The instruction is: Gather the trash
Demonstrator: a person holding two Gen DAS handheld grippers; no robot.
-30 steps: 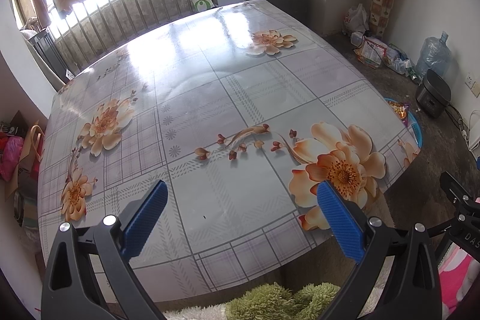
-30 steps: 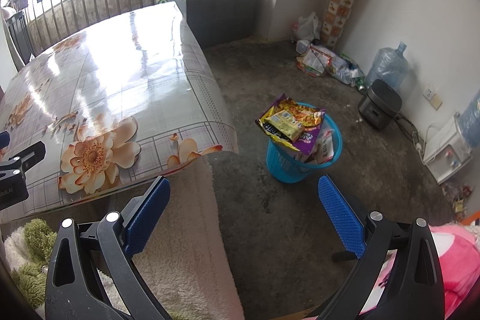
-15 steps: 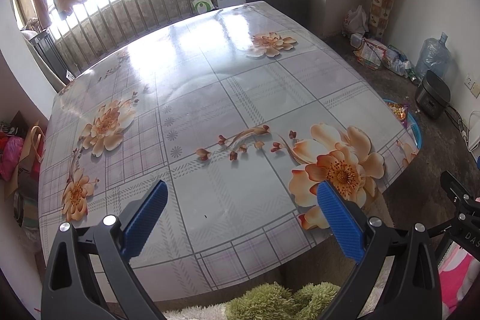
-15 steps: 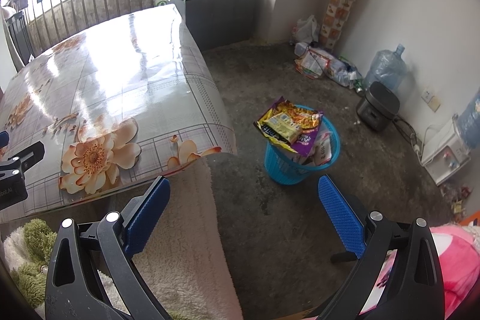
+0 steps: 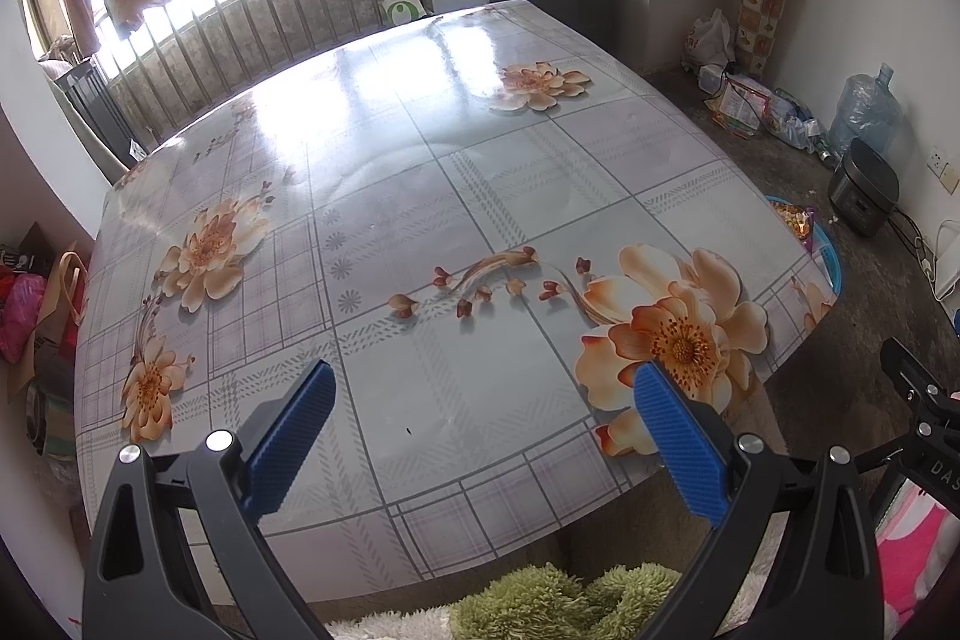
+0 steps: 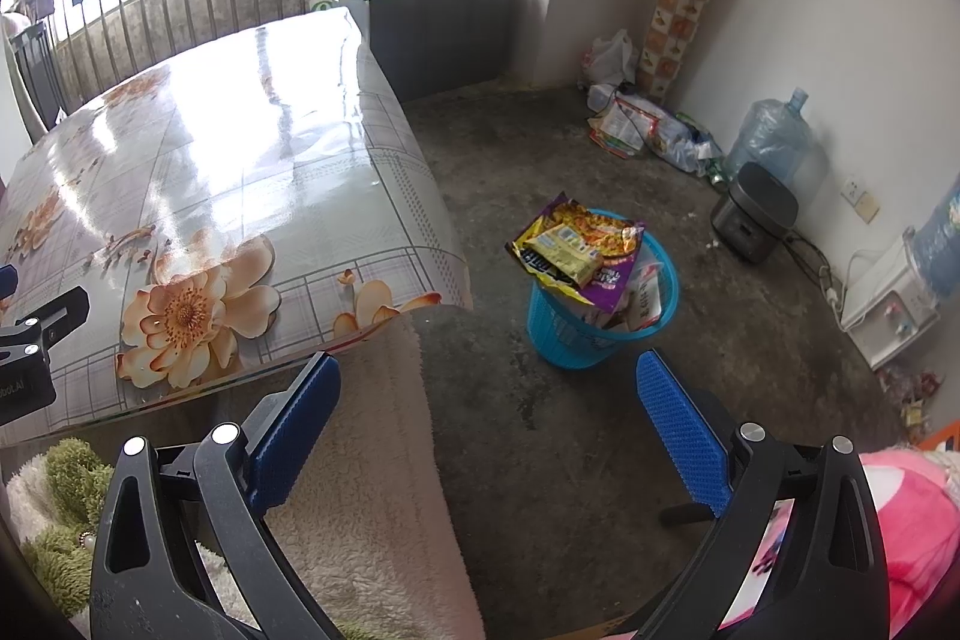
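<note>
A blue plastic trash basket (image 6: 600, 334) stands on the concrete floor to the right of the table, stuffed with snack wrappers (image 6: 576, 244) that stick out over its rim. Its rim also shows past the table's right edge in the left wrist view (image 5: 831, 259). My right gripper (image 6: 486, 430) is open and empty, held above the floor in front of the basket. My left gripper (image 5: 480, 436) is open and empty over the near edge of the table (image 5: 420, 172), which has a glossy floral cloth with nothing on it.
A grey cabinet (image 6: 438, 22) with bottles stands behind the table by the barred window. A rice cooker (image 6: 753, 214), a water jug (image 6: 765, 136) and bags of litter (image 6: 636, 124) line the right wall. A cream fleece (image 6: 360, 490) hangs at the table's near corner.
The right wrist view has drifted slightly, so the basket sits a little higher and further left in the frame. The left gripper has barely moved. Both stay open.
</note>
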